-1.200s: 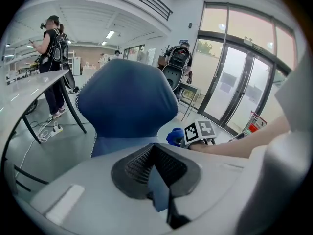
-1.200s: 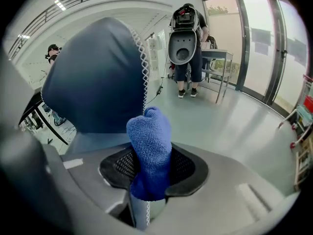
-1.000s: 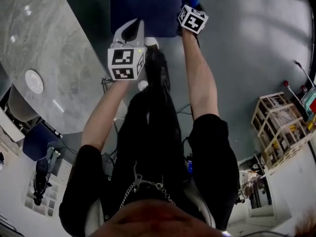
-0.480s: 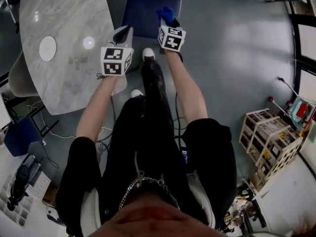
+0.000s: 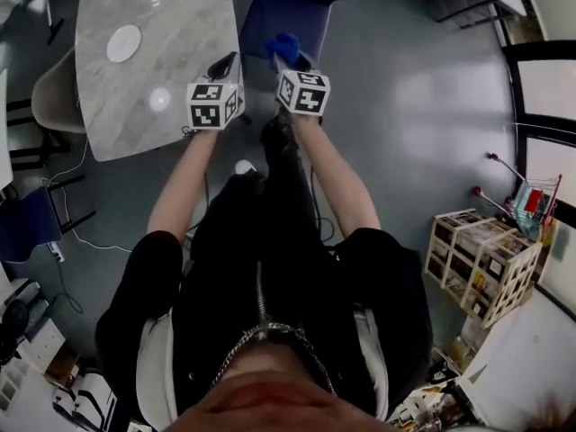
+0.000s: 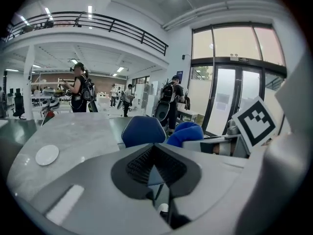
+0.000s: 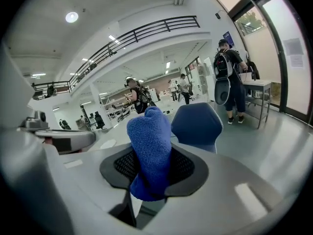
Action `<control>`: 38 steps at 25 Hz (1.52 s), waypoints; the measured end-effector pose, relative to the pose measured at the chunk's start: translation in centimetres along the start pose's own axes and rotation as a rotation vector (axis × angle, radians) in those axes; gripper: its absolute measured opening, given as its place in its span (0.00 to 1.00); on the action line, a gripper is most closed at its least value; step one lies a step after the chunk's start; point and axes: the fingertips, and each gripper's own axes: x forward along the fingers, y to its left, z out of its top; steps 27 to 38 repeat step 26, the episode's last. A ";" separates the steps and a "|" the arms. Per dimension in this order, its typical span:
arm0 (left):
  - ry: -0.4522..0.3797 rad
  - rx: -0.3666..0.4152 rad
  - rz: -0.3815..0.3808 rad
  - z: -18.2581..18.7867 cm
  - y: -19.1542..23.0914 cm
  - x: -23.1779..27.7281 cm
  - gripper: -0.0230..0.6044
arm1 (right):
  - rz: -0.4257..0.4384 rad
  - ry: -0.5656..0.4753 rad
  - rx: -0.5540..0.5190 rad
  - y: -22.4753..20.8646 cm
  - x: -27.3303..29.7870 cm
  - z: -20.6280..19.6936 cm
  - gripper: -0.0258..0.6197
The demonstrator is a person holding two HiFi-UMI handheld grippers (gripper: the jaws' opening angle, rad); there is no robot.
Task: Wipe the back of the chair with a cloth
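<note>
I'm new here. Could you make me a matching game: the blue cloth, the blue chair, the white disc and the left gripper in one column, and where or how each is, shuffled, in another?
Things:
1. blue cloth
2. blue chair
3. white disc
4. left gripper

Places or states:
A. lies on the marble table
B. jaws together, holding nothing
C. clamped in the right gripper
D. stands beyond both grippers, not touched

Pairs: 1-C, 2-D, 3-A, 4-B.

One cloth (blue), one table, one disc
</note>
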 end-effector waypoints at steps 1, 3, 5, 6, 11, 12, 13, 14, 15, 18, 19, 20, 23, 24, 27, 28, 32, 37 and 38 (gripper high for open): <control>-0.004 -0.013 -0.001 -0.1 -0.3 -1.1 0.05 | 0.016 0.004 -0.001 1.1 -1.2 -0.2 0.25; -0.007 -0.040 -0.002 -0.2 -1.1 -2.7 0.05 | 0.052 0.008 -0.006 2.7 -3.3 -0.3 0.25; -0.011 -0.065 0.000 -0.3 -1.9 -4.1 0.05 | 0.082 0.014 -0.013 3.7 -5.1 -0.7 0.25; -0.018 -0.071 0.001 -0.2 -2.2 -4.7 0.05 | 0.092 0.017 -0.021 4.2 -5.8 -0.9 0.25; -0.048 -0.070 0.033 -0.4 -1.4 -7.3 0.05 | 0.136 0.025 -0.063 6.7 -7.9 -1.7 0.25; -0.052 -0.076 0.045 -0.4 -1.3 -7.6 0.05 | 0.147 0.025 -0.070 7.0 -8.2 -1.5 0.25; -0.056 -0.083 0.055 -0.4 -1.2 -8.0 0.05 | 0.157 0.024 -0.077 7.4 -8.6 -1.3 0.25; -0.059 -0.089 0.062 -0.5 -1.2 -8.3 0.05 | 0.169 0.022 -0.085 7.8 -8.9 -1.2 0.25; -0.061 -0.091 0.068 -0.6 -1.2 -8.7 0.05 | 0.181 0.019 -0.089 8.1 -9.3 -1.1 0.25; -0.063 -0.081 0.079 -1.1 -1.3 -9.6 0.05 | 0.213 0.010 -0.086 9.0 -10.1 -0.6 0.25; -0.064 -0.078 0.083 -1.2 -1.2 -9.9 0.05 | 0.223 0.007 -0.084 9.4 -10.2 -0.4 0.25; -0.063 -0.076 0.085 -1.3 -1.0 -10.1 0.05 | 0.231 0.004 -0.084 9.8 -10.2 -0.3 0.25; -0.059 -0.084 0.089 -1.9 -0.7 -10.9 0.05 | 0.251 -0.001 -0.097 11.0 -10.5 -0.4 0.25; -0.059 -0.087 0.089 -2.1 -0.7 -11.1 0.05 | 0.255 -0.002 -0.101 11.3 -10.6 -0.6 0.25; -0.058 -0.092 0.089 -2.6 -0.5 -11.6 0.05 | 0.262 -0.002 -0.109 12.0 -10.7 -0.9 0.25; -0.058 -0.092 0.089 -2.6 -0.5 -11.6 0.05 | 0.262 -0.002 -0.109 12.0 -10.7 -0.9 0.25; -0.058 -0.092 0.089 -2.6 -0.5 -11.6 0.05 | 0.262 -0.002 -0.109 12.0 -10.7 -0.9 0.25; -0.058 -0.092 0.089 -2.6 -0.5 -11.6 0.05 | 0.262 -0.002 -0.109 12.0 -10.7 -0.9 0.25; -0.058 -0.092 0.089 -2.6 -0.5 -11.6 0.05 | 0.262 -0.002 -0.109 12.0 -10.7 -0.9 0.25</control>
